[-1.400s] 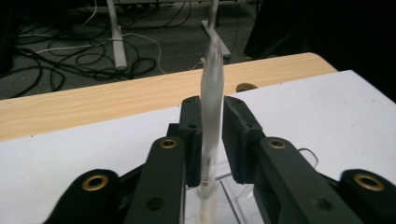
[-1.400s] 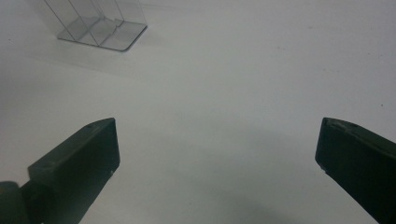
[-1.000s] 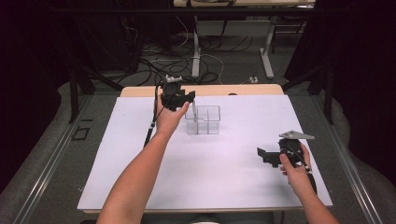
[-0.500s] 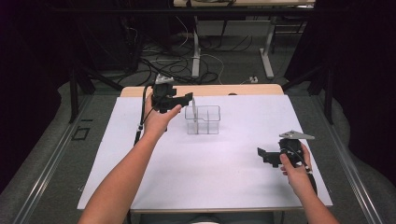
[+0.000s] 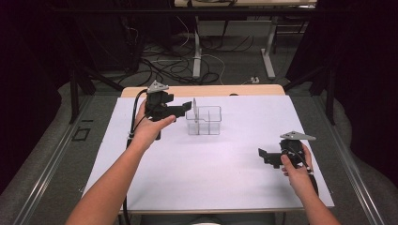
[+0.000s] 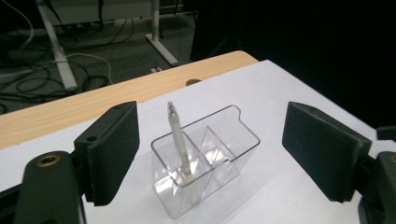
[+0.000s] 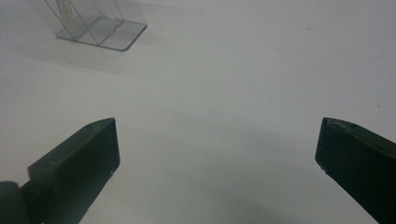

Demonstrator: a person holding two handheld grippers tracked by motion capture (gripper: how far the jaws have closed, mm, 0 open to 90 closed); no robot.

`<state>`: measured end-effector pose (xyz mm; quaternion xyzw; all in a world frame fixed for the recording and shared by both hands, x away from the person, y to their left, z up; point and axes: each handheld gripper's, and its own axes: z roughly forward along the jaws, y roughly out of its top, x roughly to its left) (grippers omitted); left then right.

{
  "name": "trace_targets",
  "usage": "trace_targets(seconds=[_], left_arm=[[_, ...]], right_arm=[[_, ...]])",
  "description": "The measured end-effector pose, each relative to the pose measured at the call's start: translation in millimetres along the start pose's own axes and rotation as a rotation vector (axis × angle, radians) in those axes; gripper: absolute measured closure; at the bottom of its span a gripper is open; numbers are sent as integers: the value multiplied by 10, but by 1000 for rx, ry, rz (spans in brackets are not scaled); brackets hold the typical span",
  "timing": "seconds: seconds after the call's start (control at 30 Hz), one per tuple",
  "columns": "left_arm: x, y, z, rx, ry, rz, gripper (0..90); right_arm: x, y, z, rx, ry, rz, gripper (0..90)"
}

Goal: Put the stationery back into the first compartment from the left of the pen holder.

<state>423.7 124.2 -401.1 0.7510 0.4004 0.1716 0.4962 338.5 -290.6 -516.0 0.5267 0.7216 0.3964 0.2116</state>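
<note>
1. Left gripper, jaws apart, empty, frames the clear holder at centre frame.
2. Pen leans upright in its left compartment.
3. Retreat level; a clipped pen tips out.

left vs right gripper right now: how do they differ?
The left gripper is held up beside the clear organizer; the right gripper sits low near the table's right edge, far from it. The left gripper's jaws frame the pen standing in the organizer; the right's frame bare table. Both are open and empty.
</note>
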Motion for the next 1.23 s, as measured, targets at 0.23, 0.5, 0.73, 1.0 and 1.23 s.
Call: trace_targets(seconds=[0.23, 0.5, 0.73, 1.0, 1.23], left_arm=[[12, -218, -98, -31, 1, -14, 84], [114, -563, -212, -38, 40, -31, 1], [220, -824, -309, -31, 82, -56, 1], [310, -1017, -314, -22, 147, -88, 3], [355, -1086, -310, -6, 170, -93, 3]], right_arm=[[3, 0, 3, -1, 4, -3, 0], [5, -2, 5, 1, 4, -6, 0], [23, -3, 17, -3, 8, -7, 0], [16, -10, 37, 2, 5, -18, 0], [12, -14, 44, 9, 0, -14, 0]])
